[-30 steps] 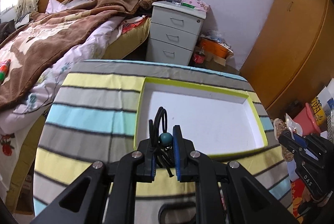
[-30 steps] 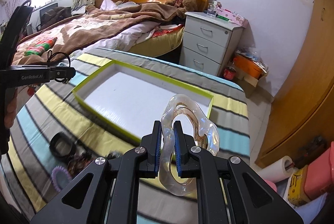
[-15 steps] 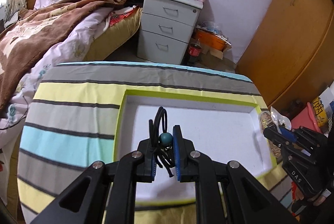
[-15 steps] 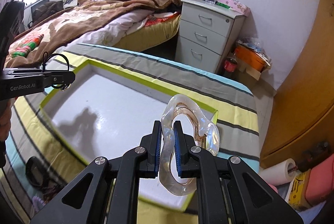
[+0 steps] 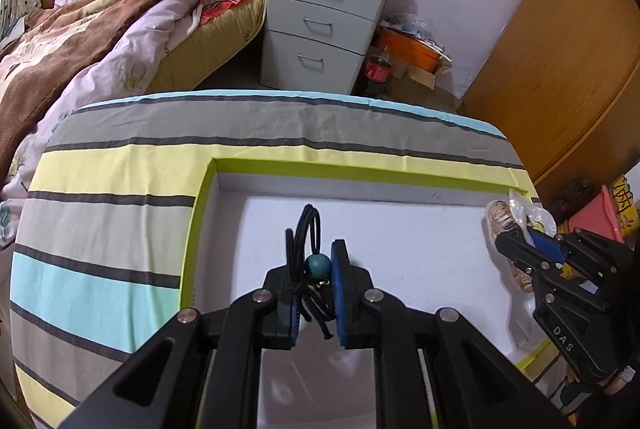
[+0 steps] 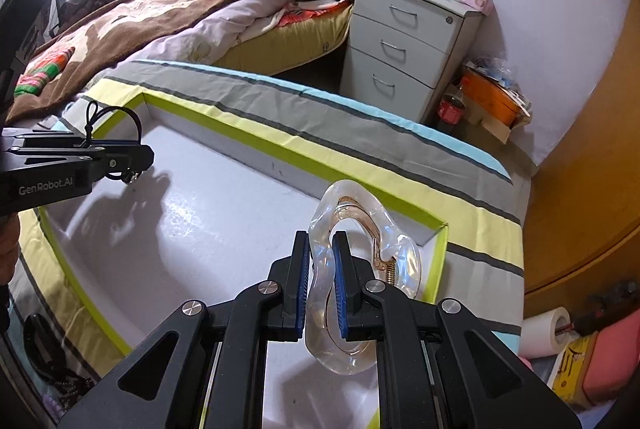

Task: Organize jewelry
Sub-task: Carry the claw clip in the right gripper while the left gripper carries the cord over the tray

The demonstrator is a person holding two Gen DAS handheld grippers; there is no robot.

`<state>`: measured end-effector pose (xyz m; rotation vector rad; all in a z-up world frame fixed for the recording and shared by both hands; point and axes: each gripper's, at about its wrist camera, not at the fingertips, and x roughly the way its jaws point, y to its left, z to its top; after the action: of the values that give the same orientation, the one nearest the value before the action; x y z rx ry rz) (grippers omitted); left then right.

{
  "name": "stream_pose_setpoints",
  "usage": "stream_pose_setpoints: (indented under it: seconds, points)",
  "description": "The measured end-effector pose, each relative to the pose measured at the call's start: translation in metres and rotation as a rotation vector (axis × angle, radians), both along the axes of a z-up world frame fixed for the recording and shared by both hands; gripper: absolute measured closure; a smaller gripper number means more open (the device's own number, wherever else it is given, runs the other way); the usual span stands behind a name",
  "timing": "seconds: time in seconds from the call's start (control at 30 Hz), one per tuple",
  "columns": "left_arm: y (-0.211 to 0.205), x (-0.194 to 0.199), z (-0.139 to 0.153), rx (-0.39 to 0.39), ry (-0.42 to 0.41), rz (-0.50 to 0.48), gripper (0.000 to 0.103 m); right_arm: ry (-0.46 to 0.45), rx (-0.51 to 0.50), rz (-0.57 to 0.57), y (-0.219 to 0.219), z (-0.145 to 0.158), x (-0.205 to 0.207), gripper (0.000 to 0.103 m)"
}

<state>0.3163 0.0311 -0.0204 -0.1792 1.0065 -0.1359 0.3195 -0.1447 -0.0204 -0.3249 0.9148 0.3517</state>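
1. The left gripper (image 5: pixel 313 269) clenched a black hair tie with a teal bead (image 5: pixel 317 264), held above the green-rimmed tray's (image 5: pixel 280 167) left part, seemingly for dropping in.
2. The right gripper (image 6: pixel 321 261) gripped a clear hair claw (image 6: pixel 362 229) over the tray's right end, well apart, probably so neither crowded the other.

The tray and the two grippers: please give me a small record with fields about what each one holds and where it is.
left gripper: shut on black hair tie with teal bead, above the tray
right gripper: shut on clear hair claw clip, above the tray
tray: white inside, green rim, nothing seen lying in it
tray support: striped cloth
left outside tray: dark accessories on the cloth
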Motion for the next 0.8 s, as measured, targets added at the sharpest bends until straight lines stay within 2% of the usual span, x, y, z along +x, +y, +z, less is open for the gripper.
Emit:
stream_pose_setpoints:
  seconds: [0.5,0.6,0.67,0.8]
  points:
    - [-0.0018,0.007,-0.0073,0.0,0.027,-0.007,0.087,0.011,-0.019,0.005,0.0055,-0.0077,0.009,0.091]
    - [-0.0023,0.0068,-0.007,-0.002,0.026,-0.012,0.08,0.013,-0.022,0.001,0.0063,-0.0082,0.0089,0.091]
    - [-0.0023,0.0055,-0.0063,-0.005,0.025,-0.009,0.071,0.011,-0.023,0.0,0.0064,-0.0088,0.0095,0.091]
    - [-0.0015,0.0044,-0.0054,-0.011,0.024,-0.008,0.065,0.019,-0.022,0.002,0.0064,-0.0086,0.0099,0.086]
